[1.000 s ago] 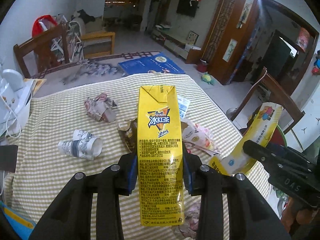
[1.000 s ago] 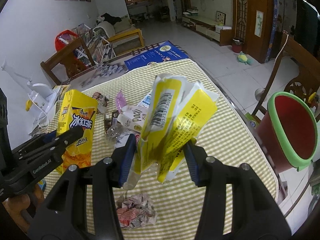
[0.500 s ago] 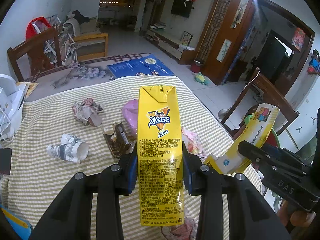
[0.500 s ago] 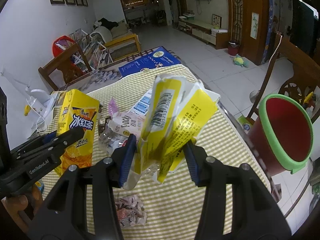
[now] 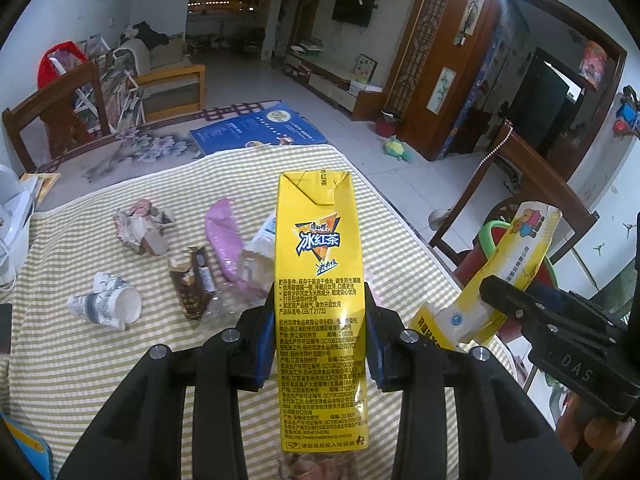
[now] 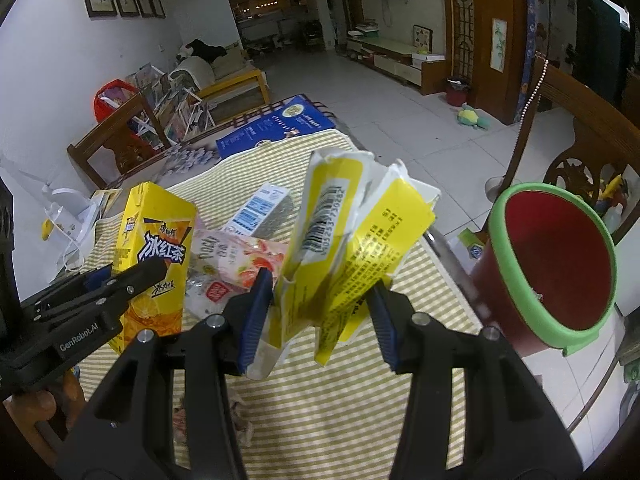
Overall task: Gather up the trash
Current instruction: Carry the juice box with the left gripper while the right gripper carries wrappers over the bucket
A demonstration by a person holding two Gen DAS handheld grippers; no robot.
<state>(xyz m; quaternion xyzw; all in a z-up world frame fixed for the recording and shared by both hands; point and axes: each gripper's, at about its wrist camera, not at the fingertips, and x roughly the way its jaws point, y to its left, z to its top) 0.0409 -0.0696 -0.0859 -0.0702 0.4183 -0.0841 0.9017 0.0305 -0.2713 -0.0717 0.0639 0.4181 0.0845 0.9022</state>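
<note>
The left gripper (image 5: 319, 344) is clamped on an upright yellow iced-tea carton (image 5: 320, 300), its blue pads pressed against both narrow sides of the carton's lower half. The right gripper (image 6: 320, 320) is closed on a torn, crumpled yellow-and-white package (image 6: 352, 248), pads bearing on it from either side.

In the left wrist view, the package appears at 3 o'clock, held above the table's right edge. In the right wrist view, the carton stands at 9 o'clock in the other tool's grasp.

A red bin with a green rim (image 6: 556, 264) sits off the table's edge at 3 o'clock in the right wrist view, near the package but apart from it.

Trash lying on the striped tablecloth (image 5: 100, 360), left wrist view: a crushed paper cup (image 5: 106, 306) at 9 o'clock, a crumpled paper wad (image 5: 140, 230) at 10 o'clock, a brown wrapper (image 5: 192, 284) and a pink wrapper (image 5: 226, 240) just left of the carton. A further crumpled scrap (image 6: 212, 420) lies beneath the right gripper.
</note>
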